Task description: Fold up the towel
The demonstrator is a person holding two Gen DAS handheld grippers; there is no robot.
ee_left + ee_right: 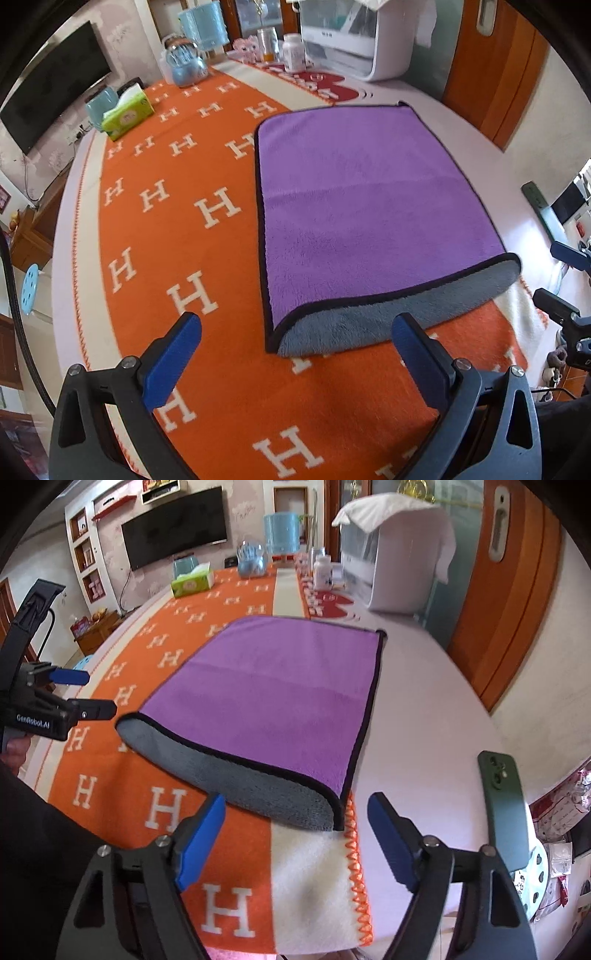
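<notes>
while both tools hang back from the cloth, the scene reads like this:
towel: the purple towel (369, 206) lies flat on the orange h-pattern blanket (177, 221), doubled over once, purple face up, grey underside showing at the near edge where the upper layer stops short of the lower.
left gripper: the left gripper (295, 362) has its blue pads spread wide and nothing between them; it hovers just short of the near left corner.
right gripper: the right gripper (297, 834) is likewise spread and empty, near the right near corner.
done: 1 fold looks made, though the near edges are not lined up.
left to do: by my judgement a 2nd fold, and perhaps squaring the grey strip, remains.
nearby: a green phone (504, 808) lies on the white table (424, 709) just right of the towel; a tissue box (127, 116) sits well away at the far end.
</notes>
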